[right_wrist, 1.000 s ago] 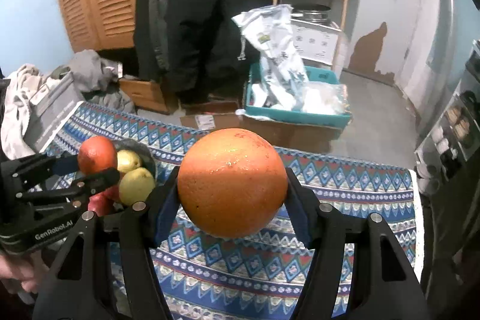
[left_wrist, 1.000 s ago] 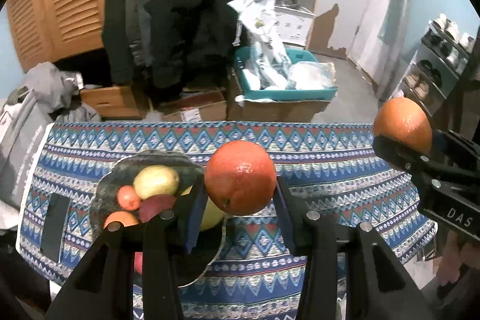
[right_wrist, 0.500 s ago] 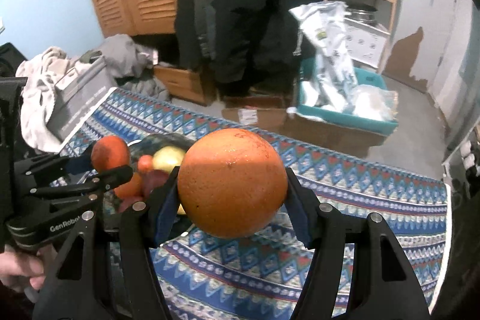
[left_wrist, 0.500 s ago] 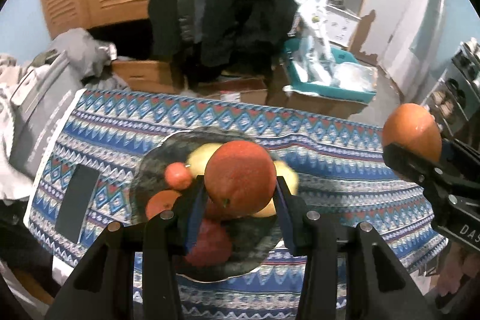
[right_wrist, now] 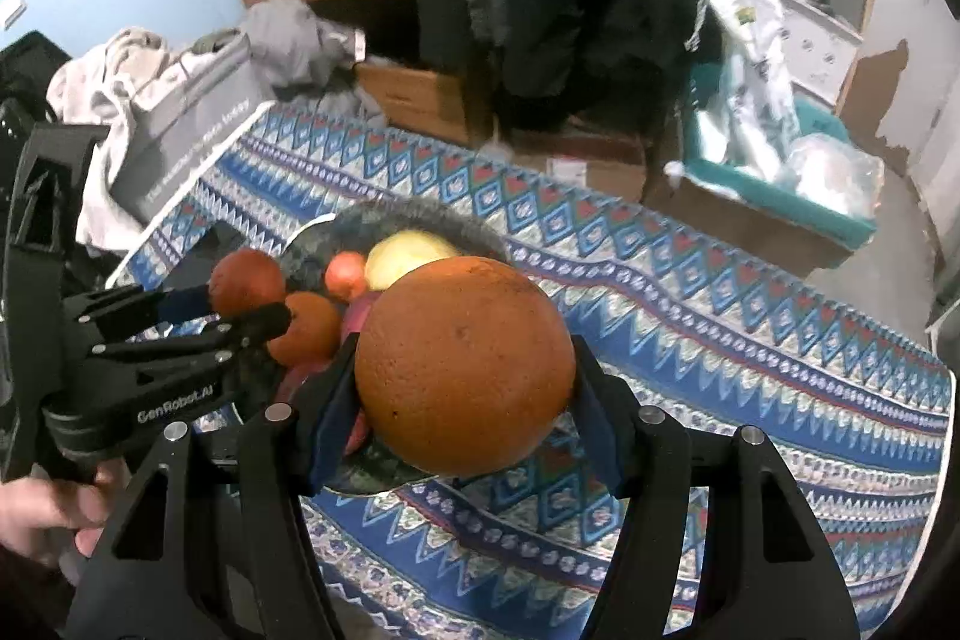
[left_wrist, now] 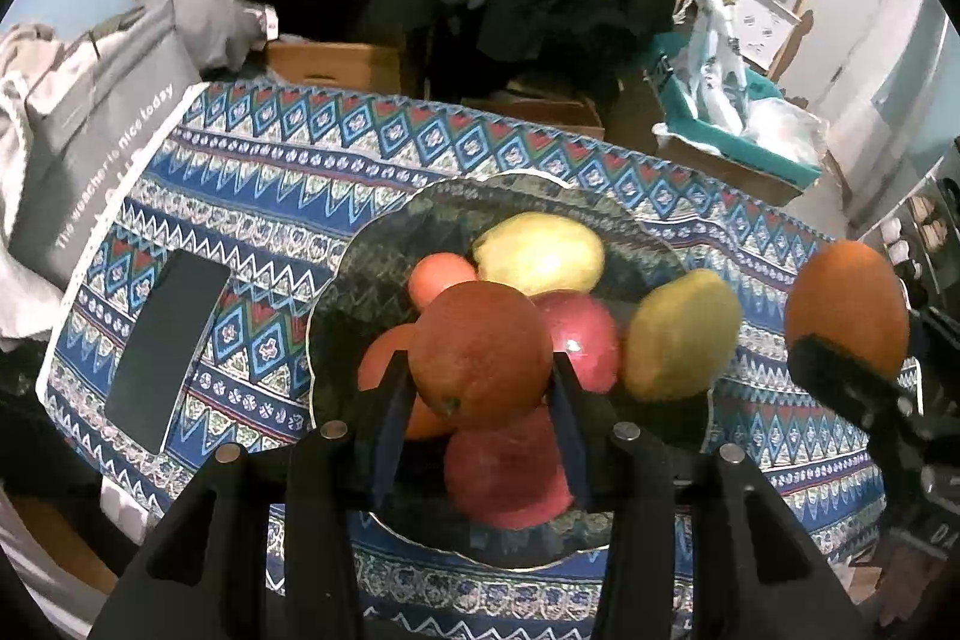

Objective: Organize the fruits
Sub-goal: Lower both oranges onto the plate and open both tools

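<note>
Your desk [left_wrist: 252, 196] wears a woven cloth of blue, red and white zigzag bands, and the dark scalloped glass plate [left_wrist: 384, 244] sits on it. Left of the plate, a grey box reads "The weather is nice today" [left_wrist: 90, 130]. Your right tool [right_wrist: 462, 370], clamped on a big dimpled orange [right_wrist: 462, 364], hangs over the plate's right edge. Your left tool [left_wrist: 480, 370], lettered "GenRobot.AI", grips a smaller orange [left_wrist: 480, 352] above the plate's piled fruit [left_wrist: 540, 253].
</note>
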A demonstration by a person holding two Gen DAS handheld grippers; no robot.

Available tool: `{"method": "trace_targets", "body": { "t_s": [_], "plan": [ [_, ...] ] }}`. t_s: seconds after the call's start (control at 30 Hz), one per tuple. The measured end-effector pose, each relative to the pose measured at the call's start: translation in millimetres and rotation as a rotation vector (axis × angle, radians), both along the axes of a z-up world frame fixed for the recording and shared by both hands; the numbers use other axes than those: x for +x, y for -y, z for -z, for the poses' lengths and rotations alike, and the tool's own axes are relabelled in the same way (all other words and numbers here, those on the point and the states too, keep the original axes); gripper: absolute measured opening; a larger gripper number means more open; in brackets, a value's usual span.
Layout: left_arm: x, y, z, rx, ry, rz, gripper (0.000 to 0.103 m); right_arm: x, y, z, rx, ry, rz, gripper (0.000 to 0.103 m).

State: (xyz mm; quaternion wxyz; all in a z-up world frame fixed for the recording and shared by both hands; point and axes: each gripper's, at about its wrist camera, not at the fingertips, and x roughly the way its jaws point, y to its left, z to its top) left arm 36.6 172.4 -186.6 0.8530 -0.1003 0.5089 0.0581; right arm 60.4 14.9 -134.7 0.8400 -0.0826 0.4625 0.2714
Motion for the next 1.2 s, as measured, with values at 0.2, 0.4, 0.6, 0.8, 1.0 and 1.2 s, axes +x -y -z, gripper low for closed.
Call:
{"method": "trace_targets", "body": {
  "t_s": [0.2, 0.4, 0.6, 0.8, 1.0, 1.2],
  "plan": [
    [4.9, -5.0, 11.3, 0.002, -0.023, -0.006, 0.045, 2.3, -12.5, 14.1, -0.011, -0.018, -0.02, 0.065],
    [9.2, -8.5, 23.4, 0.017, -0.055, 0.001, 0.046, 2.4, -19.9, 24.6, -0.032, -0.034, -0.033, 0.065],
    [7.4, -6.3, 19.4, 0.062, -0.036, 0.003, 0.078, 0.5, -24.9, 30.1, -0.045, -0.046, -0.051, 0.065],
    [-4.3, -19.5, 14.8, 0.059, -0.059, -0.033, 0.078, -3.5, -30.4, 38.6, -0.049, -0.073, -0.072, 0.065],
    [-20.1, -31.6, 3.6, 0.027, -0.039, -0.078, 0.078, -9.4, -39.2, 49.8, -0.059, -0.099, -0.102, 0.065],
    [-32.7, -35.7, -4.3, 0.043, -0.03, -0.097, 0.078, -12.1, -49.1, 66.3, -0.088, -0.124, -0.125, 0.066]
  ]
}}
